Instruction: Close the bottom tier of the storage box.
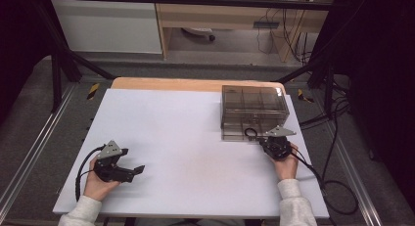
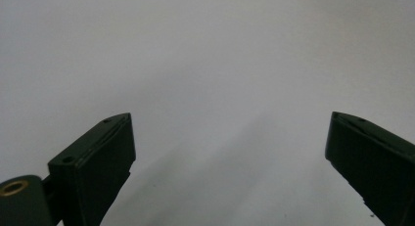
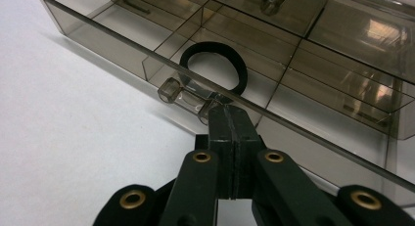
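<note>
on a white table (image 1: 195, 138), seen from above, we hold a two-jaw gripper in each hand. at about four o'clock from the table's middle, our right gripper (image 1: 268, 139) meets the near front edge of a smoky transparent organiser box (image 1: 254, 106), which stands toward two o'clock on the table, close to its far right corner. in the right gripper view, the right gripper (image 3: 221, 106) has its black jaws clenched flat together, with their tips at a small clear handle (image 3: 186, 96) on the front of a pulled-out drawer (image 3: 122, 40); we cannot tell for sure whether the handle's end is pinched between the tips or only touched. just beyond the tips, at twelve o'clock from them, a black hair tie (image 3: 214, 65) lies as a ring inside one of the drawer's divided compartments. from above, the hair tie (image 1: 250, 133) shows as a small dark loop at the box's near edge, just beside the gripper. at eight o'clock on the table, well apart from the box, our left gripper (image 1: 133, 169) rests low over bare surface. in its own view, the left gripper (image 2: 230, 143) has its jaws released and standing wide, with nothing between them but white table (image 2: 205, 64).
</note>
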Motion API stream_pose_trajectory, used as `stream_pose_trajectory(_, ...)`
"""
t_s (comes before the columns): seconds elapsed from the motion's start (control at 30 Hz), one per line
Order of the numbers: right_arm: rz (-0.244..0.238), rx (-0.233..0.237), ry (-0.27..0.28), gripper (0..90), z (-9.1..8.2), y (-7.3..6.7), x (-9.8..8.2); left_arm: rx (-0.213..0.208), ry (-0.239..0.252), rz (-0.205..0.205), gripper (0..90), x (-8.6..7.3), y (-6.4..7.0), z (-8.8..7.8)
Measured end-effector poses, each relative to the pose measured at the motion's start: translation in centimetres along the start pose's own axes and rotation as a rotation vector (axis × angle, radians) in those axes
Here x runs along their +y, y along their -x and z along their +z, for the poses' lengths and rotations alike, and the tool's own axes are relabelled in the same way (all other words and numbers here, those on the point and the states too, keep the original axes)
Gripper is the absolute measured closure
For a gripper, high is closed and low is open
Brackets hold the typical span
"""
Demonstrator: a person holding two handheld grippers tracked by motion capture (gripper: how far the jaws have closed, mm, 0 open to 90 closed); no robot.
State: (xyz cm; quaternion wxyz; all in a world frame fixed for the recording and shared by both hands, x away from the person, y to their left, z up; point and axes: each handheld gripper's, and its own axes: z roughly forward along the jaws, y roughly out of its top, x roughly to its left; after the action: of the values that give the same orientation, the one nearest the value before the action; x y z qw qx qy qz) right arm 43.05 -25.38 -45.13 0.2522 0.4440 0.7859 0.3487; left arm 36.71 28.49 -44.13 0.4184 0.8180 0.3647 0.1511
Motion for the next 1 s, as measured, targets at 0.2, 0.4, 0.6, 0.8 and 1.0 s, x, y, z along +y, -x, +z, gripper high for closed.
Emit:
stream_pose_trajectory(0.2, 0.006, -0.002, 0.000, 90.0, 0.13, 0.06, 0.10, 0.000, 0.000, 0.000, 4.6, 0.00, 0.00, -0.01)
stream_pose_trajectory(0.4, 0.005, -0.003, 0.004, 90.0, 0.20, 0.12, 0.17, 0.001, 0.001, -0.001, 4.6, -0.01, 0.00, -0.01)
stream_pose_trajectory(0.6, 0.003, -0.004, 0.004, 90.0, 0.28, 0.19, 0.22, 0.001, -0.001, 0.001, 4.6, -0.01, -0.01, 0.00)
stream_pose_trajectory(0.8, 0.006, -0.003, 0.005, 90.0, 0.40, 0.26, 0.31, 0.001, -0.002, 0.000, 4.6, -0.02, -0.03, -0.01)
stream_pose_trajectory(1.0, 0.008, -0.002, 0.005, 90.0, 0.48, 0.31, 0.36, 0.002, -0.003, 0.001, 4.6, -0.02, -0.03, 0.00)
